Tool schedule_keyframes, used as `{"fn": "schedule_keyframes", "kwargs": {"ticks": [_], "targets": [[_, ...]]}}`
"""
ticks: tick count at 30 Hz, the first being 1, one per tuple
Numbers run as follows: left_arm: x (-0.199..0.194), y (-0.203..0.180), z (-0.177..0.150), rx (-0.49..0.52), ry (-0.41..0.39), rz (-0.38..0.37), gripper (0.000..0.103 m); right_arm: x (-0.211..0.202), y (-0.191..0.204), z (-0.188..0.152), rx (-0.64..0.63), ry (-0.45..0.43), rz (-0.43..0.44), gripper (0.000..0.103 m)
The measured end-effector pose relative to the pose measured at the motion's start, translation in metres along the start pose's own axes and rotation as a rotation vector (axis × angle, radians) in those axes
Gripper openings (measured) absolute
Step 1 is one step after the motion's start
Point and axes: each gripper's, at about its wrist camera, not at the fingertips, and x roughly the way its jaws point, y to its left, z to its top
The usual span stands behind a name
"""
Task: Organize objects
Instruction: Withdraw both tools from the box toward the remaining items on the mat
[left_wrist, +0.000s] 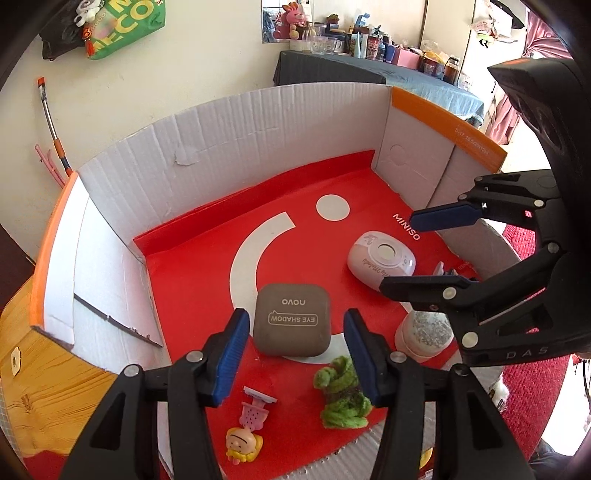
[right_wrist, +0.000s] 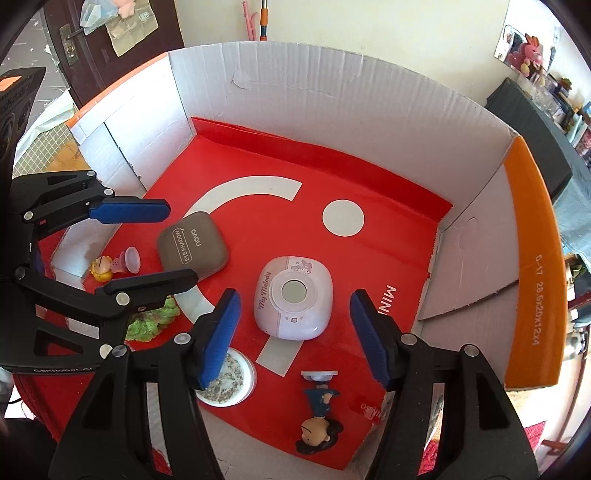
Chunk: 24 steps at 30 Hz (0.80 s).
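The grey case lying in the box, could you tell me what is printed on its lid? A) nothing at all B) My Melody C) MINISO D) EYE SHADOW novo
D: the grey eye shadow case reads "EYE SHADOW" and "novo"; "My Melody" is on the pink-and-white case.

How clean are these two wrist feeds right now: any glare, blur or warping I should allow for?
Left wrist view: sharp and evenly daylit; fisheye bows the box wall, and dark vignette fills the corners. Right wrist view: equally sharp; mild sheen on the red liner, the orange flap curves strongly, and the eye shadow case lettering stays readable.
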Motion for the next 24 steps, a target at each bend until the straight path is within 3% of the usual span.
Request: {"fn": "schedule_keyframes", "kwargs": {"ticks": [13,24], "targets": [[-0.051,-0.011,-0.023,-0.037,-0.101,0.016,0.065,-0.055,0.022,-0.013,0.001,-0.095,-0.027,0.069],[-0.103,-0.029,-0.048,-0.052,-0.255,0.040,0.075,-0.093,0.036,-0.037,0.021,-0.214,0.000,0.077]]}}
